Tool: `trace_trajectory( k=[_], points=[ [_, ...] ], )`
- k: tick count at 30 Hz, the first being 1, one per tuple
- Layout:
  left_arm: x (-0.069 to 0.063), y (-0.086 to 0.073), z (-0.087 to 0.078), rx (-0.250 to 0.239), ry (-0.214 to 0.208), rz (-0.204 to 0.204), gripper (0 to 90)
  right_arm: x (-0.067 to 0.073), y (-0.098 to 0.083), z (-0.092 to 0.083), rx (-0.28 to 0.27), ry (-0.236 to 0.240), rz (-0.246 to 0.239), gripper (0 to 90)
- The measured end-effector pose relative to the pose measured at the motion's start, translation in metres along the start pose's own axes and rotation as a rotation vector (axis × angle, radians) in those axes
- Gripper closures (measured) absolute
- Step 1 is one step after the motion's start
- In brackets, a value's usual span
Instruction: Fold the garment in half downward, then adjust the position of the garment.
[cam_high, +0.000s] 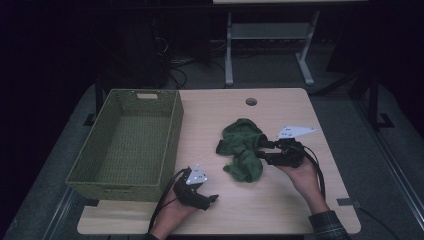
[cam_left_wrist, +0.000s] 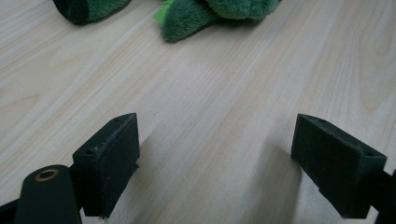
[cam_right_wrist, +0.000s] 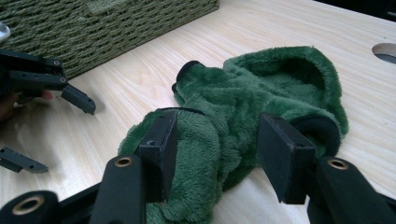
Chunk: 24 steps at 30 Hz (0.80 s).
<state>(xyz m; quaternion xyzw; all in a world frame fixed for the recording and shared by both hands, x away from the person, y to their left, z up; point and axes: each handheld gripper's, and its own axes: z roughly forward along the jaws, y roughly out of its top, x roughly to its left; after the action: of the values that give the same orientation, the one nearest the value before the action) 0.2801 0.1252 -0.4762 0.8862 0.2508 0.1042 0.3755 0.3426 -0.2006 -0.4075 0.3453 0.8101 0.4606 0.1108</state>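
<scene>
A green fleece garment (cam_high: 241, 145) with dark cuffs lies crumpled at the middle of the wooden table (cam_high: 280, 205). My right gripper (cam_high: 265, 151) reaches into it from the right. In the right gripper view its jaws straddle a thick fold of the garment (cam_right_wrist: 261, 88), which fills the gap and touches both pads while still lying on the table. My left gripper (cam_high: 212, 199) rests near the front edge, apart from the cloth. It stands wide open (cam_left_wrist: 215, 154) over bare wood, with the garment's edge (cam_left_wrist: 187, 16) farther ahead.
A green woven basket (cam_high: 172, 145) sits on the table's left side, its wall (cam_right_wrist: 116, 32) close behind the left gripper (cam_right_wrist: 56, 135). A round cable hole (cam_high: 251, 101) lies near the far edge. Beyond the table, dark floor holds a stand's legs (cam_high: 229, 60).
</scene>
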Motion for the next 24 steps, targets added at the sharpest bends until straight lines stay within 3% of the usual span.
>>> trace_trajectory(
  k=[10,24],
  points=[
    [0.006,0.023,-0.002,-0.026,0.001,-0.036,17.0,-0.009,0.004,-0.004,0.001,-0.014,0.0,45.9],
    [0.036,0.061,0.006,-0.047,0.029,-0.039,40.2,-0.032,0.018,0.0,-0.009,-0.038,0.023,45.9]
  ],
)
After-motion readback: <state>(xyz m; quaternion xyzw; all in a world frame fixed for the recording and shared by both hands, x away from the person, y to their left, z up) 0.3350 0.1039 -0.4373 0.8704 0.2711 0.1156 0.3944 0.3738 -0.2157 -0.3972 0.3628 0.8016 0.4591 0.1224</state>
